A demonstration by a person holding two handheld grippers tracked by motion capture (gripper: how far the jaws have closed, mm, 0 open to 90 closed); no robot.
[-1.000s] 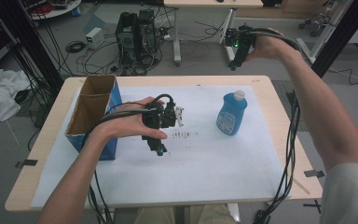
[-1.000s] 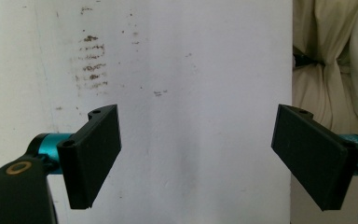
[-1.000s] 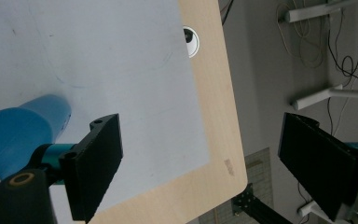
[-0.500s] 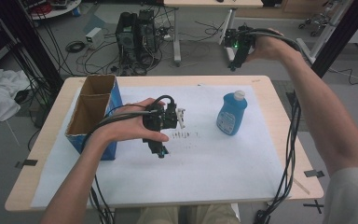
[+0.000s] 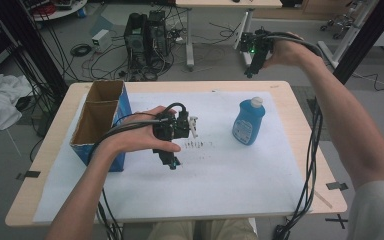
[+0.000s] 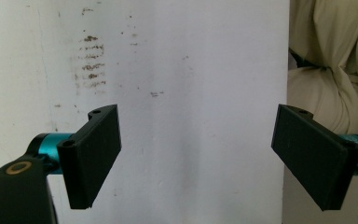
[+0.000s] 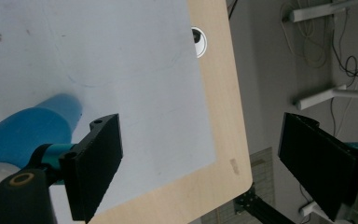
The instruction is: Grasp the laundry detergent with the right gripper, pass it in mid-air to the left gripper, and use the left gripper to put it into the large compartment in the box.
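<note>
Your left gripper hovers open-jawed beside the cardboard box; right gripper, also open, stays raised beyond the blue bottle; nothing has shifted.

High view looks forward and down from above the person's side, taking in the whole desk. Left gripper view points straight down, close over the white sheet, the person's lap at 3 o'clock. Right gripper view looks down from higher up at the desk's corner, bottle at 9 o'clock; the high view shares both.
</note>
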